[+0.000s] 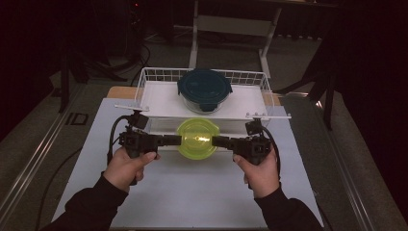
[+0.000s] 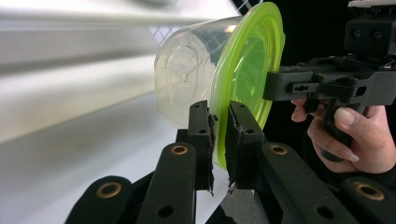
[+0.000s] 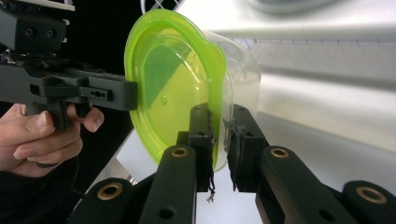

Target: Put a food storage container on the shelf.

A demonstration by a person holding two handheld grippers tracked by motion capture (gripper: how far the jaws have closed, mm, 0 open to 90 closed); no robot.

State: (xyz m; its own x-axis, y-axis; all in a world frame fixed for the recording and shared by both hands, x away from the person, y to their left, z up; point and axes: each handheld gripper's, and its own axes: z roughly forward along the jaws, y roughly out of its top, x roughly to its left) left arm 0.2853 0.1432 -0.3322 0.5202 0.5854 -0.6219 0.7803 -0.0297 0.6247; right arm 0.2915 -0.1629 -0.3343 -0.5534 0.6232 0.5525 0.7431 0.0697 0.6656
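Two hands come in from the near edge of the white table (image 1: pixel 192 192), each holding a black gripper. Left gripper (image 1: pixel 179 140) and right gripper (image 1: pixel 214 141) both have their jaws clamped on opposite rim edges of a clear plastic container with a lime-green lid (image 1: pixel 197 138), held between them just before the wire basket (image 1: pixel 154 77) at the table's far edge. Inside that basket sits a dark teal-lidded glass container (image 1: pixel 204 89).
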